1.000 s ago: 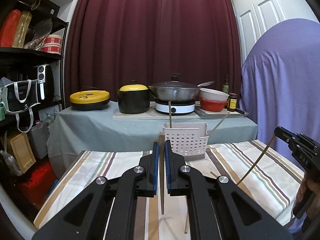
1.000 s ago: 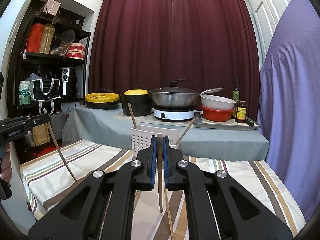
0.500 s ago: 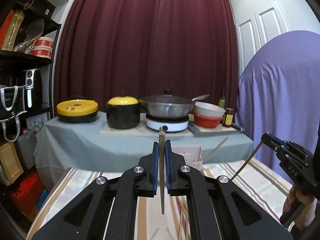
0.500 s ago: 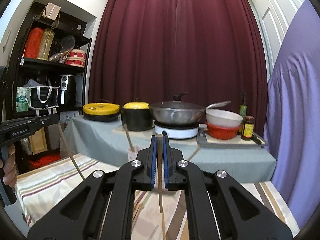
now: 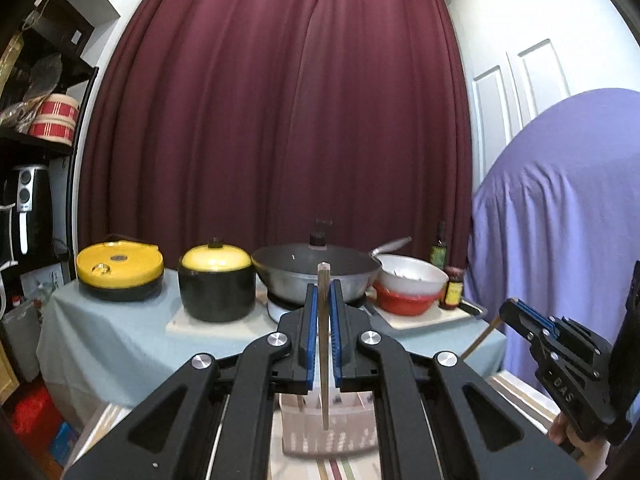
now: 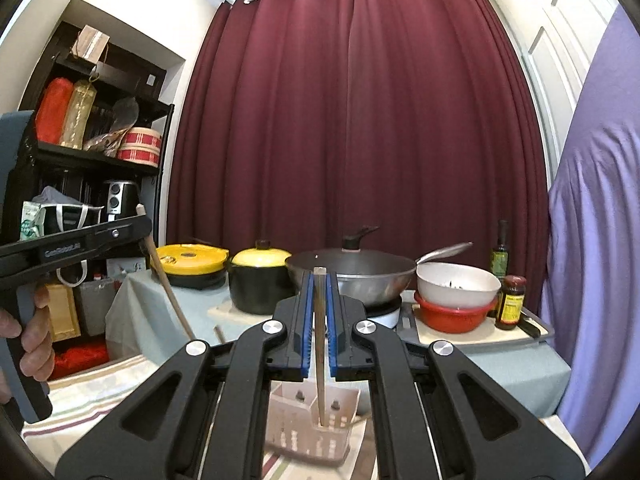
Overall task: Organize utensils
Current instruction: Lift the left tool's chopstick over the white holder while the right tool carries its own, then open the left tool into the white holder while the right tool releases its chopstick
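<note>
My left gripper (image 5: 323,322) is shut on a wooden chopstick (image 5: 323,352) that hangs upright above the white perforated utensil holder (image 5: 328,428). My right gripper (image 6: 319,322) is shut on another wooden chopstick (image 6: 319,356), whose tip reaches into the holder (image 6: 312,424). The right gripper also shows at the right of the left wrist view (image 5: 560,356) with its chopstick slanting down. The left gripper shows at the left of the right wrist view (image 6: 76,244). The holder stands on a striped tablecloth (image 6: 92,392).
Behind, a grey-clothed table (image 5: 120,340) carries a yellow-lidded cooker (image 5: 120,270), a black pot (image 5: 216,284), a wok (image 5: 316,270), bowls (image 5: 412,288) and bottles. A dark shelf (image 6: 80,160) stands left. A purple-draped shape (image 5: 560,220) is right.
Both grippers rose and moved forward over the holder with their chopsticks. The holder dropped to the bottom of both views, and the right chopstick's tip now reaches into it.
</note>
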Action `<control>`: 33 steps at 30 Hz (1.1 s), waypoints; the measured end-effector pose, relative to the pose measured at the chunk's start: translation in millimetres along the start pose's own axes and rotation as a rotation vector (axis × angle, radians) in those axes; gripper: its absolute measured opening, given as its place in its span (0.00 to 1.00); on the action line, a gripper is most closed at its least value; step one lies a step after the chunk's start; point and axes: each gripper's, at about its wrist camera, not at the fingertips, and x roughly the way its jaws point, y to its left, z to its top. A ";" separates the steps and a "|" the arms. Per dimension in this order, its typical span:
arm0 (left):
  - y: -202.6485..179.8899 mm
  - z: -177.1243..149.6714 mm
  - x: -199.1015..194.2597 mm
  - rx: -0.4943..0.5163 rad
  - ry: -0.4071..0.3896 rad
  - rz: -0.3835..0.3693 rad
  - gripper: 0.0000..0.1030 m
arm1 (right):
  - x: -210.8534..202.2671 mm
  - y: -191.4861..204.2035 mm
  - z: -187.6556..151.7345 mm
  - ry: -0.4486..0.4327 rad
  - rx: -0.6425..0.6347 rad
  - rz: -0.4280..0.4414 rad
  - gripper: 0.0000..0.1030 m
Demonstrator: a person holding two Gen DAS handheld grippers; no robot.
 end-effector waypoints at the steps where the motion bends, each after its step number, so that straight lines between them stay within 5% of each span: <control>1: 0.6 2.1 5.5 -0.003 -0.001 0.000 0.07 | 5.6 -1.7 1.4 -0.002 0.003 0.000 0.06; 18: 10.7 -33.1 88.7 0.019 0.101 0.034 0.07 | 82.3 -13.3 -41.8 0.135 0.039 0.007 0.06; 33: 8.0 -55.4 101.5 0.055 0.140 0.038 0.07 | 98.1 -9.7 -72.3 0.209 0.050 -0.006 0.07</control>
